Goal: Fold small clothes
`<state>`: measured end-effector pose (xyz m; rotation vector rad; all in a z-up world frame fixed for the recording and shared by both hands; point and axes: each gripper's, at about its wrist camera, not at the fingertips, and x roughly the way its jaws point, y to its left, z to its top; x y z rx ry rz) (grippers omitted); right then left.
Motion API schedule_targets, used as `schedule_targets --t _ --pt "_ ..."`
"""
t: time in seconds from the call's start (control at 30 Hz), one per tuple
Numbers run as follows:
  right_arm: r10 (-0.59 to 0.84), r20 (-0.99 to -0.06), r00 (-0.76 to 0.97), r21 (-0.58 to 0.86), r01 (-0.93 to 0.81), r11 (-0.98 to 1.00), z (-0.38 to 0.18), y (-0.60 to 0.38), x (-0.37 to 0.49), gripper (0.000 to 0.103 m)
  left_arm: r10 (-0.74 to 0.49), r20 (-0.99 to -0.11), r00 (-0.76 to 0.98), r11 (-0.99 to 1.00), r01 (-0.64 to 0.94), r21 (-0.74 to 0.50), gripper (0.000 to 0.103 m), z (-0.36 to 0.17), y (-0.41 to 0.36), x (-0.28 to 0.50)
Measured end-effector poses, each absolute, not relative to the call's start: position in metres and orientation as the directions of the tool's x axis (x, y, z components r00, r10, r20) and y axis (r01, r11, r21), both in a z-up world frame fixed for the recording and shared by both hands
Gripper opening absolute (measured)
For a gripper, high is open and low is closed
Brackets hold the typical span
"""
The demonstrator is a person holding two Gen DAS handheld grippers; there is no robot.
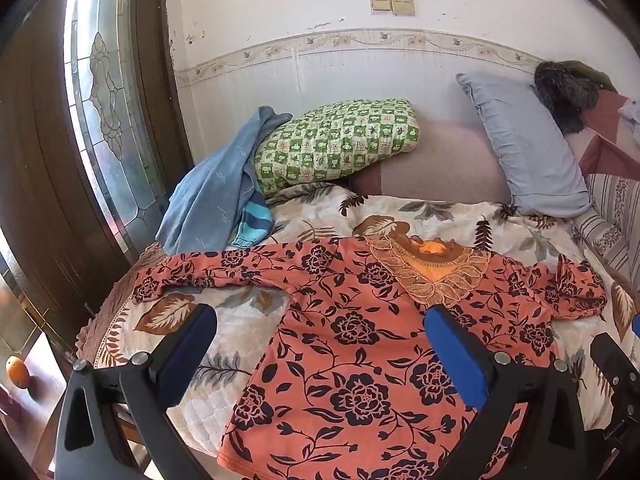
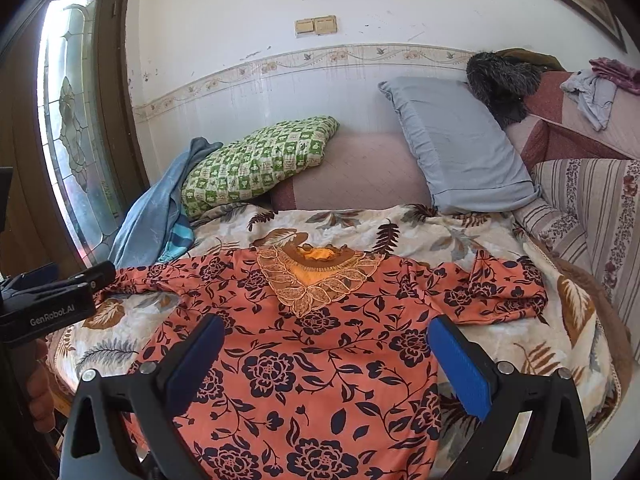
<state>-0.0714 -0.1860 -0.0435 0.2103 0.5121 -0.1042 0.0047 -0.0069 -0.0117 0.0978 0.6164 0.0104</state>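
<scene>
Orange floral blouse (image 1: 360, 332), lace collar (image 1: 430, 276), spread flat, unfolded, on leaf-print quilt (image 1: 224, 320), both sleeves out sideways. Left gripper (image 1: 320, 320): jaws wide apart, empty, hovering above blouse's left side; one finger over quilt, other over chest. Right gripper (image 2: 326, 332): jaws spread, nothing held, centred above blouse body below collar. Behind blouse: green checked pillow (image 1: 336, 144), grey-blue pillow (image 1: 524, 144), blue garment (image 1: 212, 188) heaped at wall.

left gripper (image 1: 320, 332): jaws wide apart, nothing held | orange flowered top (image 1: 360, 344): spread flat on leaf-print quilt (image 1: 224, 320) | blue cloth (image 1: 216, 184): against green pillow (image 1: 336, 144)
</scene>
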Motion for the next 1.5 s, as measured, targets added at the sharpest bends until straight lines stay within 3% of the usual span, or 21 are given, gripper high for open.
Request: schedule_targets --t 1.5 --pt "-0.012 -0.539 0.842 0.18 0.13 0.975 -0.041 -0.175 -0.059 0.103 0.04 -0.578 0.815 0.996 0.01 0.083 0.103 -0.019 0.003 0.003"
